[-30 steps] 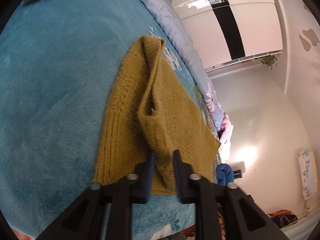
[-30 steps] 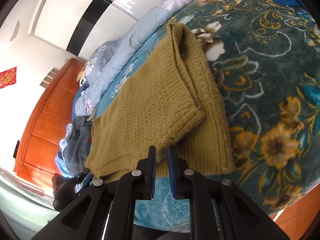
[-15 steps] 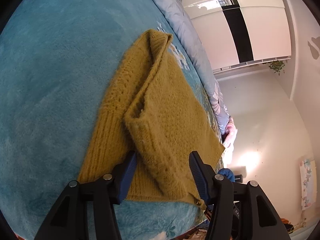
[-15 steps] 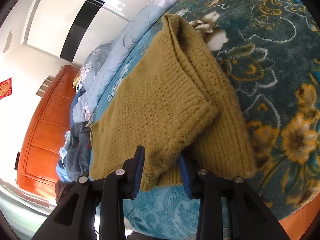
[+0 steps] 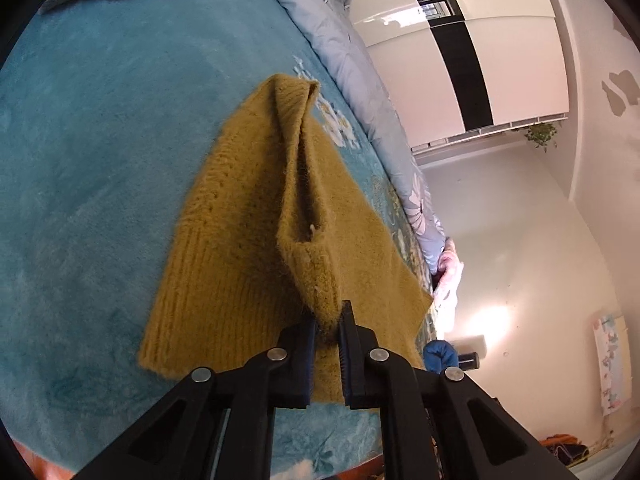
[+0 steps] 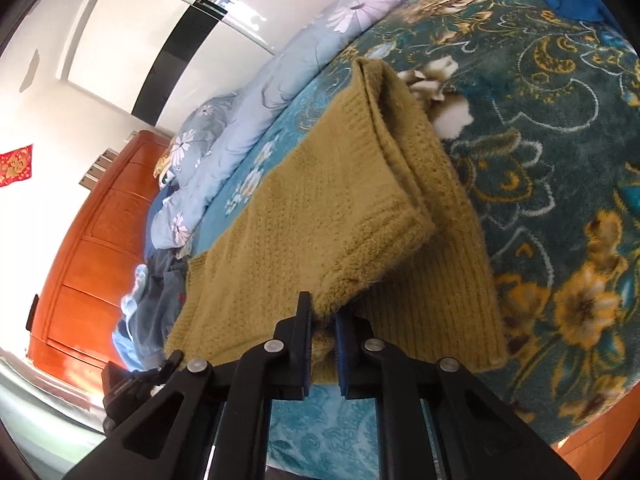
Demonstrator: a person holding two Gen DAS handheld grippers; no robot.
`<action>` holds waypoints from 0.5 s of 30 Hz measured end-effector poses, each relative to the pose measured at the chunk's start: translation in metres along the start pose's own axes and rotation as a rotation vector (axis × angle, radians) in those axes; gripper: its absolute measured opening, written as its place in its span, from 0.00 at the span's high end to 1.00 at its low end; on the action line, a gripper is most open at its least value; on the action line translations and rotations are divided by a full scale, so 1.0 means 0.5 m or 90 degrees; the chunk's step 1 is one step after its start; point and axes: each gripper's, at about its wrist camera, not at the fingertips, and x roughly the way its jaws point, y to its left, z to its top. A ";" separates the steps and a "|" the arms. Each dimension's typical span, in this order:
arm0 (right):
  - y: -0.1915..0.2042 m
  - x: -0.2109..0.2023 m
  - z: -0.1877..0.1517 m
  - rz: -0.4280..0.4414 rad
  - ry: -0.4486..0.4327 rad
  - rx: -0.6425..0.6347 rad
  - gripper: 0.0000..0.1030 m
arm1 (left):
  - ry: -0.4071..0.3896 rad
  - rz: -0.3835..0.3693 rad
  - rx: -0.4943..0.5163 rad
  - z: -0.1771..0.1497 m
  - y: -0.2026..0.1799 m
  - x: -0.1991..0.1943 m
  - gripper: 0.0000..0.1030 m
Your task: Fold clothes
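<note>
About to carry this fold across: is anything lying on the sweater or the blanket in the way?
Nothing visible. Both grippers, left and right, already pinch the mustard sweater; its flat part and the teal blanket beside it look bare.

bright daylight, glare patch on the wall (image 5: 486, 322); strong fisheye bending, black corners, sharp focus throughout.

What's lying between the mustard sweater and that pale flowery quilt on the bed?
Only a strip of the teal floral blanket separates the mustard sweater from the flowery quilt; the right wrist view shows it best.
</note>
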 end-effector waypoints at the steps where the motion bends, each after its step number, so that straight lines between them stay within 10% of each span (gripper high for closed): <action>1: -0.005 0.006 -0.002 -0.008 0.005 0.003 0.90 | 0.003 0.009 -0.007 -0.002 0.010 0.006 0.90; 15: -0.018 0.025 -0.013 -0.046 0.034 -0.018 0.88 | 0.028 0.049 0.024 0.000 0.018 0.027 0.88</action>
